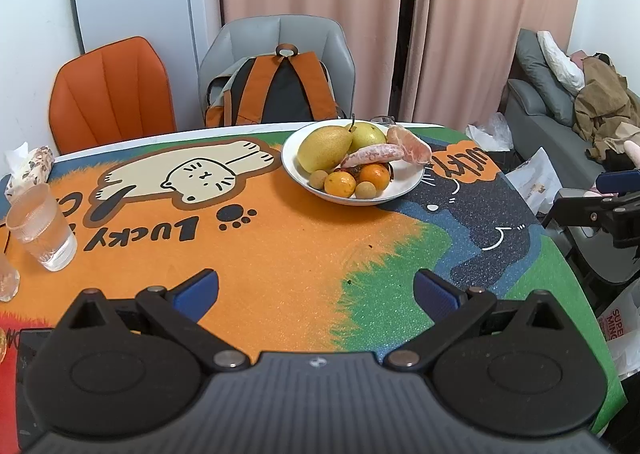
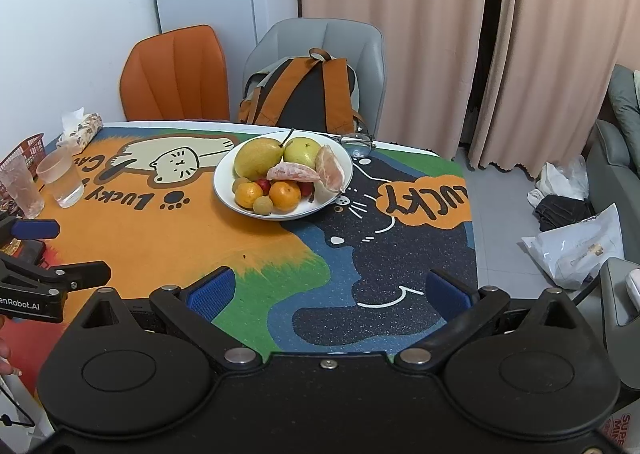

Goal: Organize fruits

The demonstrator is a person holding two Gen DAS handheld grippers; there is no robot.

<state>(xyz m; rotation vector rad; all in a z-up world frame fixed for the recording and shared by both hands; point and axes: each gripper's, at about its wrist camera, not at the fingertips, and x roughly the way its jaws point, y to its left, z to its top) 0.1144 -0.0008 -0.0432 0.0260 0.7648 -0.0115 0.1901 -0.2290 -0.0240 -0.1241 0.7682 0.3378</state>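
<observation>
A white plate (image 1: 404, 185) (image 2: 224, 189) stands at the far side of the table on a cartoon cat mat. It holds two yellow-green pears (image 1: 324, 147) (image 2: 256, 157), two peeled pomelo wedges (image 1: 374, 155) (image 2: 292, 173), small oranges (image 1: 340, 184) (image 2: 285, 195), pale round longans (image 1: 365, 189) (image 2: 263, 205) and red fruits (image 2: 263, 185). My left gripper (image 1: 316, 290) is open and empty, well short of the plate. My right gripper (image 2: 330, 290) is open and empty, also short of the plate. Each gripper shows at the other view's edge.
Two drinking glasses (image 1: 42, 228) (image 2: 60, 177) and a tissue pack (image 1: 28, 165) (image 2: 80, 127) stand at the table's left. Eyeglasses (image 2: 356, 143) lie behind the plate. An orange chair (image 1: 112, 93) and a grey chair with a backpack (image 1: 276, 89) stand behind. Bags lie on the floor at right (image 2: 572, 246).
</observation>
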